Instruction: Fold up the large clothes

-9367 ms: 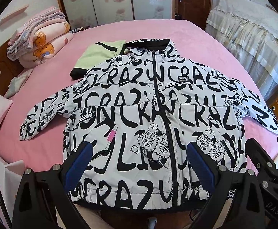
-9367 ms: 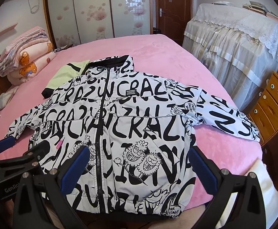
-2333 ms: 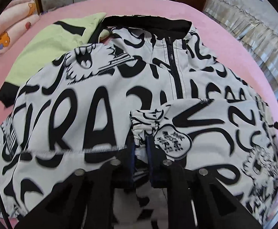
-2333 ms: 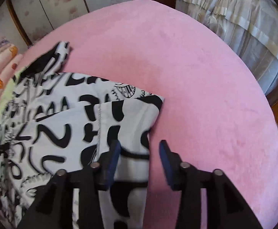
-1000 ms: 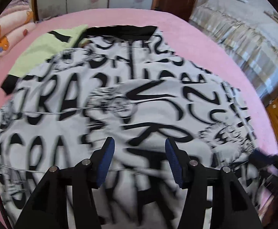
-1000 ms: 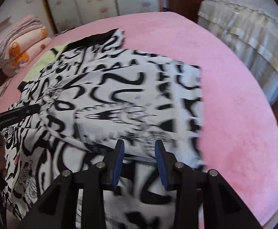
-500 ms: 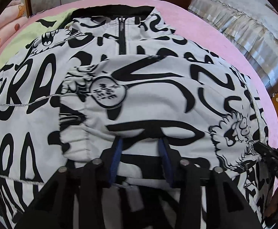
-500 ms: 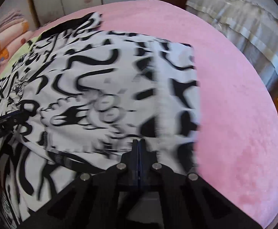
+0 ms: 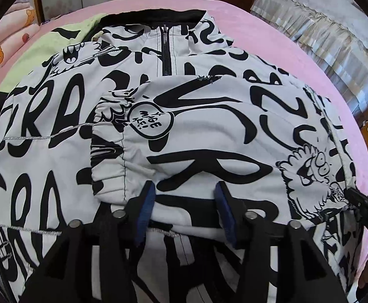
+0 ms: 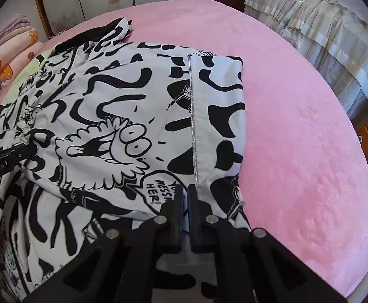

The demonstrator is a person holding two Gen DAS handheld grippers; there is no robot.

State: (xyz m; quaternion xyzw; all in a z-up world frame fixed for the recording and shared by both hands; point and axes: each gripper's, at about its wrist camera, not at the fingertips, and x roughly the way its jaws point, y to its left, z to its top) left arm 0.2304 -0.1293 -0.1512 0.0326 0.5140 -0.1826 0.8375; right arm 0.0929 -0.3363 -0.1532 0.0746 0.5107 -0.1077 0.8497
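The big pink bed [image 10: 297,131] holds everything, because a soft flat place is good for folding. The black-and-white jacket [image 9: 57,156] lies spread on it, front side up with the zipper [image 9: 166,58] showing, so its parts can be folded over the middle.

One sleeve [image 9: 196,136] is folded across the chest, with its cuff [image 9: 108,151] near the middle. It lies there to make the jacket narrower.

A light green cloth [image 9: 65,40] peeks out from under the jacket's far shoulder, and a pile of folded blankets [image 10: 4,58] sits far off at the side, out of the way.

The left gripper [image 9: 184,197] points down at the sleeve's near edge. Its fingers are spread apart and have just been opening, with sleeve cloth between them but not squeezed. I think it is letting go.

The right gripper [image 10: 186,199] is at the jacket's outer folded edge by the silver seam [image 10: 192,116]. Its fingers are pressed together; whether they pinch any cloth I cannot tell.
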